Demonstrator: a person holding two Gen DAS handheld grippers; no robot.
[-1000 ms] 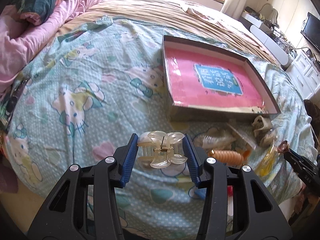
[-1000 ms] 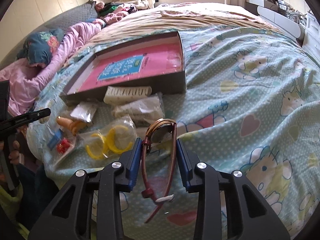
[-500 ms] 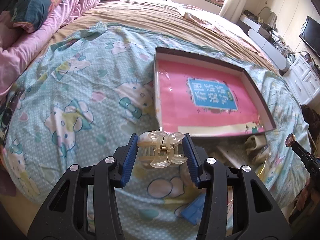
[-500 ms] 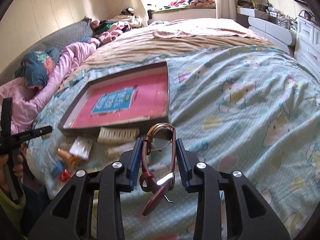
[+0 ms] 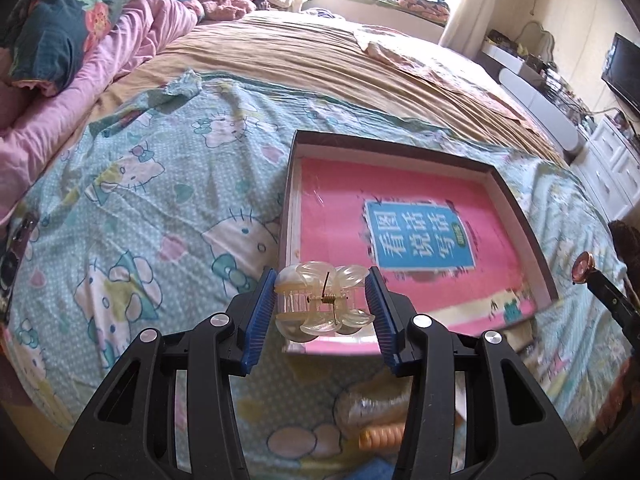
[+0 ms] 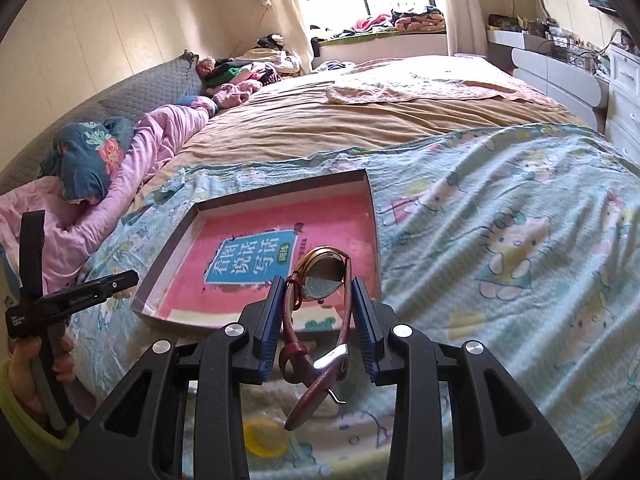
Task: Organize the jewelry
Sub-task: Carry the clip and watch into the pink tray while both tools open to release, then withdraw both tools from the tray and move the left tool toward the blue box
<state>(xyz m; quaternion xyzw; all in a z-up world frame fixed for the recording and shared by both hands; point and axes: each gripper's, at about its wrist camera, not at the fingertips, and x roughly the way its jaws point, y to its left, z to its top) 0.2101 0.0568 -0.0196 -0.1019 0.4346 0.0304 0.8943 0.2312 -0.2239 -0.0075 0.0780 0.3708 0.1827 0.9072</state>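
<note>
My left gripper (image 5: pixel 322 304) is shut on a clear plastic hair claw clip (image 5: pixel 320 304), held above the near left corner of a shallow dark-rimmed box (image 5: pixel 516 208) with a pink book cover lying in it. My right gripper (image 6: pixel 318 314) is shut on a wristwatch (image 6: pixel 322 276) with a gold case and dark red leather strap, whose loose end hangs below the fingers. The watch hovers over the near edge of the same box (image 6: pixel 372 216). In the left wrist view the watch face (image 5: pixel 583 273) shows at the right edge; the left gripper's body (image 6: pixel 72 296) appears at the right wrist view's left.
The box rests on a teal cartoon-print bedsheet (image 5: pixel 140 200). Bagged trinkets, among them an orange spiral hair tie (image 5: pixel 384 434) and yellow rings (image 6: pixel 264 438), lie near the bed's front edge. Pink bedding (image 5: pixel 120 56) is piled at the left; white drawers (image 6: pixel 624 92) stand at the right.
Both grippers have risen and moved forward toward the box, each still holding its item. The loose trinket bags have slid down under the fingers in both views.
</note>
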